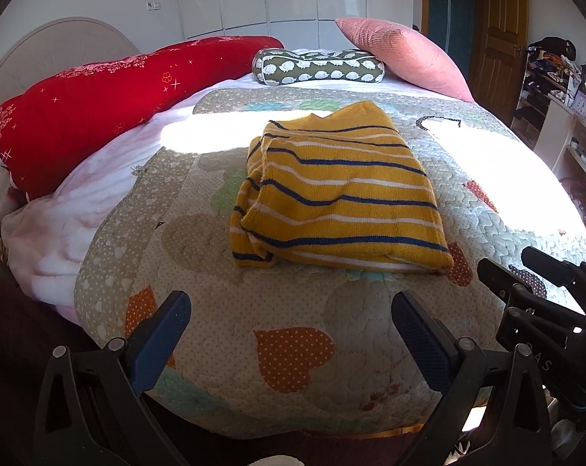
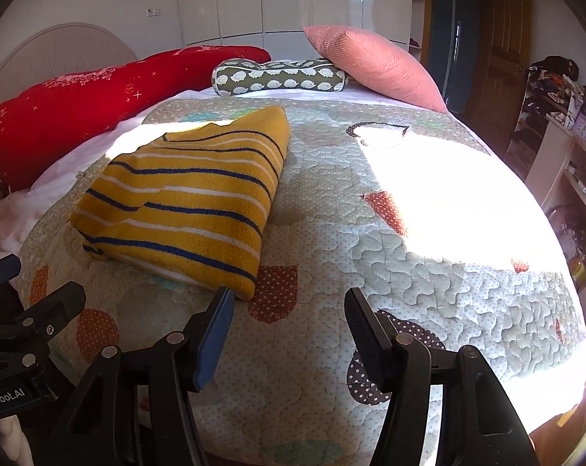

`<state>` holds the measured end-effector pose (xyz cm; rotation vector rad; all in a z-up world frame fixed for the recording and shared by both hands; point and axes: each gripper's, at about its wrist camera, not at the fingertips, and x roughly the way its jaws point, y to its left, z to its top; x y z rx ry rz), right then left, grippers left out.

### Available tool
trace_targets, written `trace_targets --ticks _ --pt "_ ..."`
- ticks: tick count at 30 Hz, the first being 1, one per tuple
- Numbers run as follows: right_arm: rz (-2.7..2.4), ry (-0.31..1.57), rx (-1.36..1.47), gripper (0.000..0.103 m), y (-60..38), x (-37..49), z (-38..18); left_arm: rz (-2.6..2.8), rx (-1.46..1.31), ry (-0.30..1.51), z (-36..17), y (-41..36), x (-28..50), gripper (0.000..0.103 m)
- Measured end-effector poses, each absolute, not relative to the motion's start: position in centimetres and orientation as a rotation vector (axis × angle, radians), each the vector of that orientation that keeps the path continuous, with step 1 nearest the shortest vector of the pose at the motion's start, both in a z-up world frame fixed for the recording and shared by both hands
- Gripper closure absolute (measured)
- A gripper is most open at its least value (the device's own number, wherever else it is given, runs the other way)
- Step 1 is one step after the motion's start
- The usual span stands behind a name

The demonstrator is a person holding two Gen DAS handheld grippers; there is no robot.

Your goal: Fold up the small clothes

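Left wrist view shows the striped yellow garment [image 1: 339, 194] lying folded on the patchwork quilt [image 1: 285, 349], its long axis running away from the quilt's near edge toward the pillows, with the layered, uneven edges on the left. Both the left gripper [image 1: 291, 334] and the right gripper [image 2: 289, 334] stand wide and hold nothing — each sits short of the garment at the quilt's near edge. For any further fold, judge it best to pinch the two near corners evenly and carry them straight along that axis — keeping the stripes aligned.

Bed dressed in a heart-patched quilt [image 1: 293, 349].
We see a red blanket [image 1: 98, 97], hedgehog-print bolster [image 1: 320, 66] and pink cushion [image 1: 401, 54] at its far side.
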<state>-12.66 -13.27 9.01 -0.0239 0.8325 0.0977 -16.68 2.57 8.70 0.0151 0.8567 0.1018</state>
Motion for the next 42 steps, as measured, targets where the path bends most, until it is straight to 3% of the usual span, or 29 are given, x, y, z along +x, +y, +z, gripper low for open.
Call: trace_targets --ticks 42 --pt "0.118 0.900 -0.027 0.036 -11.9 -12.3 7.0 0.075 -0.054 0.921 7.0 3.5 -16.4 0.000"
